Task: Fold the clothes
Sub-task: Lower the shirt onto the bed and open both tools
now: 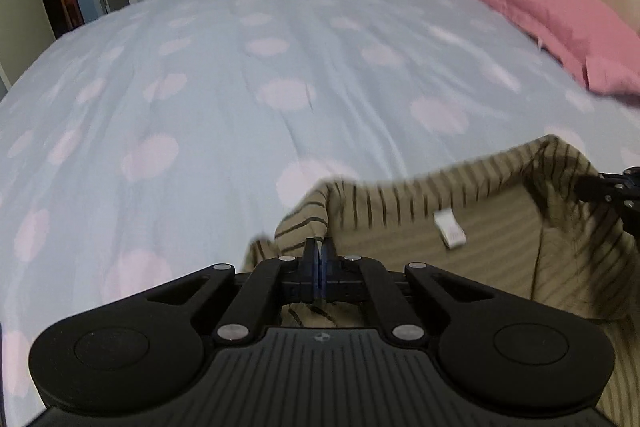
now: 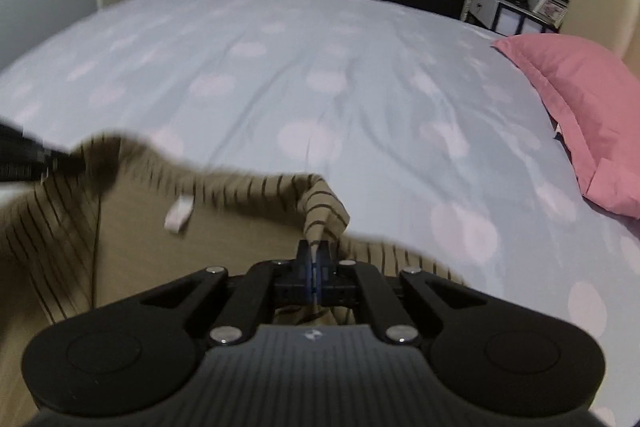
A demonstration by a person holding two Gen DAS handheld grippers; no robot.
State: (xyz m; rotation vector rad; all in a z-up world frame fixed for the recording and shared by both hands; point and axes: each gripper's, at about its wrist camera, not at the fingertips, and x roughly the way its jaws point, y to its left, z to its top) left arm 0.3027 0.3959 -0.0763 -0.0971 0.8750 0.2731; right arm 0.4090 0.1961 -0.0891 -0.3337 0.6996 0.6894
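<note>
Item: striped tan garment (image 1: 480, 247), white label (image 1: 450, 233) showing, at the near edge of a dotted duvet (image 1: 240, 87); pink pillow (image 1: 540, 11) far right. Left gripper (image 1: 319, 251): fingers together, clamped on one corner. Right gripper (image 2: 315, 253): likewise clamped on the opposite corner, edge stretched between them (motion-blurred). Step judged: lifting to fold. Handling: raise both corners level, keep the edge taut, carry it far-side evenly, lay without creases
</note>
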